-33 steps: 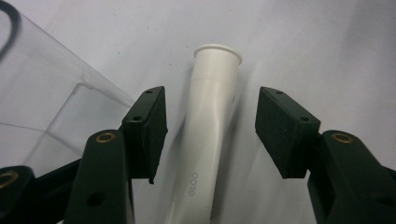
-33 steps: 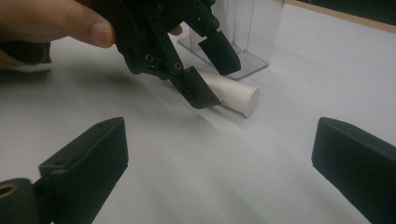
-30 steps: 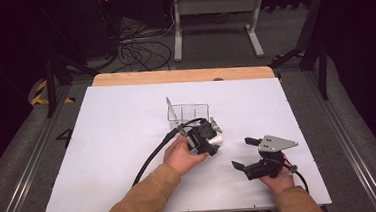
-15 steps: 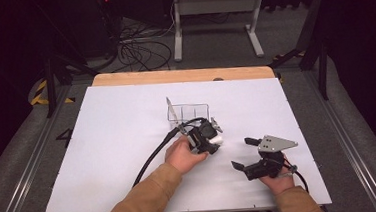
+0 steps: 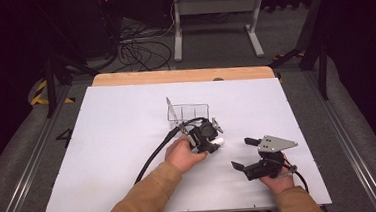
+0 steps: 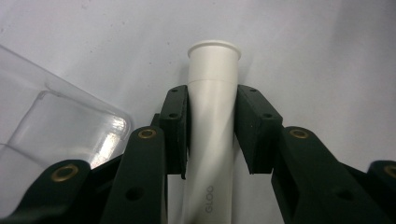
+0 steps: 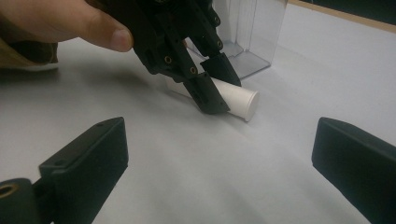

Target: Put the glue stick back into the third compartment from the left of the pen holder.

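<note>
You are working at a white table (image 5: 108, 141), and the white glue stick (image 6: 212, 121) is lying flat on it, just in front of the clear plastic box (image 5: 189, 111), at about five o'clock from that box in the high view. Your left gripper (image 5: 213, 137) is straddling the stick across its barrel; its jaws have just been closing, and in the left gripper view the pads (image 6: 175, 126) are sitting against both sides of the tube just below the cap seam, so you are holding the stick. Your right gripper (image 7: 219, 154) is resting well apart at about four o'clock from the stick, its jaws standing wide with nothing between them.

The stick is probably light and stiff, a smooth round plastic tube that is likely to roll or slip between flat pads. Judged from here, the barrel is the better place to grip than the cap (image 7: 243, 105), which may pull off.
</note>
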`<state>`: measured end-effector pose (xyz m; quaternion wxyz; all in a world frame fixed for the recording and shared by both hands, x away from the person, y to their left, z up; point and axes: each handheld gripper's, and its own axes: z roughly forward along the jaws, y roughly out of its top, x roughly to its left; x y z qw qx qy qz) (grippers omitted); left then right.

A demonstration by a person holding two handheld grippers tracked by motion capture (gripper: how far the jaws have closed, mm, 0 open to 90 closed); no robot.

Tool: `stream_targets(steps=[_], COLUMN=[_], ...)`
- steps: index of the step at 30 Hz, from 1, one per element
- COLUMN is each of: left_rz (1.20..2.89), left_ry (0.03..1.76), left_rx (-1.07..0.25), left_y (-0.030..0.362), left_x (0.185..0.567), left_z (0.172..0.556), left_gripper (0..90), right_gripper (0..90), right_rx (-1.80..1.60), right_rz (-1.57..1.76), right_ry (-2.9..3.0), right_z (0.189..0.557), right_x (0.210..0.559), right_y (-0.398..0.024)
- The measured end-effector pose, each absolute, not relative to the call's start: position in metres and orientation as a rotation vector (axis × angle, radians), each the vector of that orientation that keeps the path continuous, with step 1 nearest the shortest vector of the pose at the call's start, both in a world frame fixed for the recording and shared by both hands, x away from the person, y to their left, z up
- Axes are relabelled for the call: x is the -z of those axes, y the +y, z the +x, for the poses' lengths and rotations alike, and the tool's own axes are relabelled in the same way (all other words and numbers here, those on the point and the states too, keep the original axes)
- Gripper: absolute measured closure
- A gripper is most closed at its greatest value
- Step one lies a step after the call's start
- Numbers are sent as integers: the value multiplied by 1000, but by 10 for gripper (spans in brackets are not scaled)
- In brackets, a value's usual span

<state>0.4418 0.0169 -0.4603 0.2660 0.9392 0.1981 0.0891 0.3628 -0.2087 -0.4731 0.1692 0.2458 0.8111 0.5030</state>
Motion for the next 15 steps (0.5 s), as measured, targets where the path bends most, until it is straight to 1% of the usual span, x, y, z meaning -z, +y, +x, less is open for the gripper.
stream_targets(steps=[10,15], left_rz=[2547,2517], left_ry=[530,525], left_rx=[-248,-265], left_y=[16,19], left_x=[457,449], left_z=[440,436], left_gripper=[666,667], right_gripper=[42,42], right_rx=[-1431,-1433], right_rz=[696,698], right_ry=[2307,2306], right_z=[363,363], right_x=[473,473], right_y=[-209,-208])
